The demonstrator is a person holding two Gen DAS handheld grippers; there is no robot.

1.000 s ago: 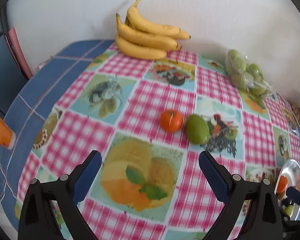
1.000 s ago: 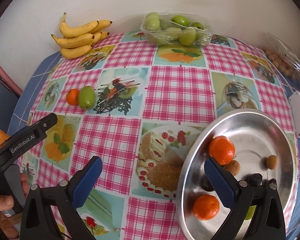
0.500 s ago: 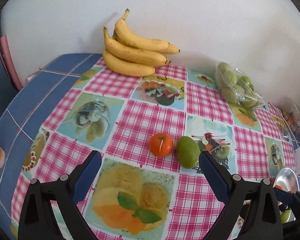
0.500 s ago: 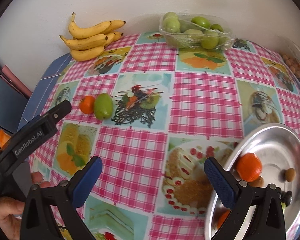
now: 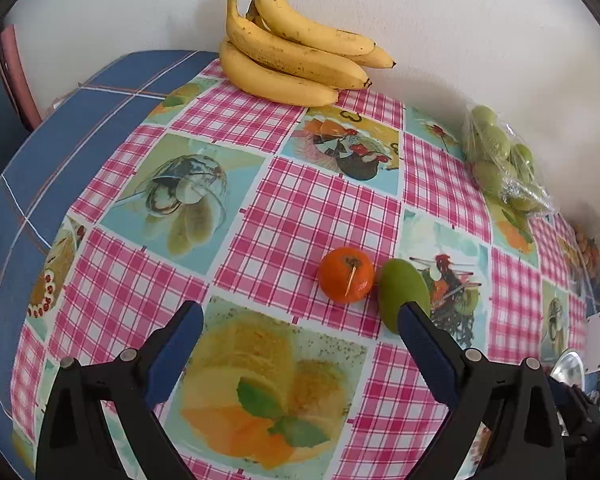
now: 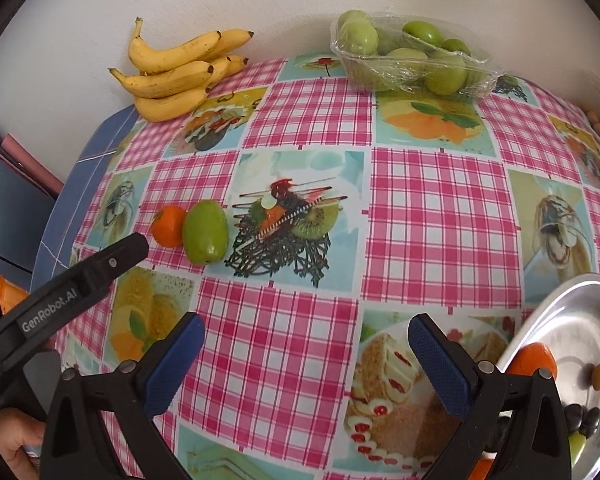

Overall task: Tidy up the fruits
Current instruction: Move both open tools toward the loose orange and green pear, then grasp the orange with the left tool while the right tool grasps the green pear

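We held our left hand-held gripper (image 5: 298, 320) wide open, with nothing in it. It hung low over the bench (image 5: 312, 208), and its right finger tip sat just in front of the green fruit (image 5: 402, 292). Our right hand-held gripper (image 6: 306, 344) was wide open and empty too.

The small orange fruit (image 5: 345, 274) lay on the pink checks, touching the green fruit, which was on its right. We think the orange one is light, round and a bit soft. It could roll away if we bumped it. We would close the fingers on its two round sides, near the middle, and squeeze gently. The green fruit looked smooth and harder, and longer, so we would take it across its short middle.

Far behind the orange fruit, by the wall, lay the bananas (image 5: 296, 56). Far to its right, also by the wall, was a clear pack of green fruits (image 6: 410, 58). Well to its right and nearer to us stood the shiny metal bowl (image 6: 556, 312), with another orange fruit (image 6: 534, 358) and some small dark and brown things in it.

The bench had a smooth cloth with pink checks and food pictures. A blue cloth showed at its left edge. The wall was plain white.
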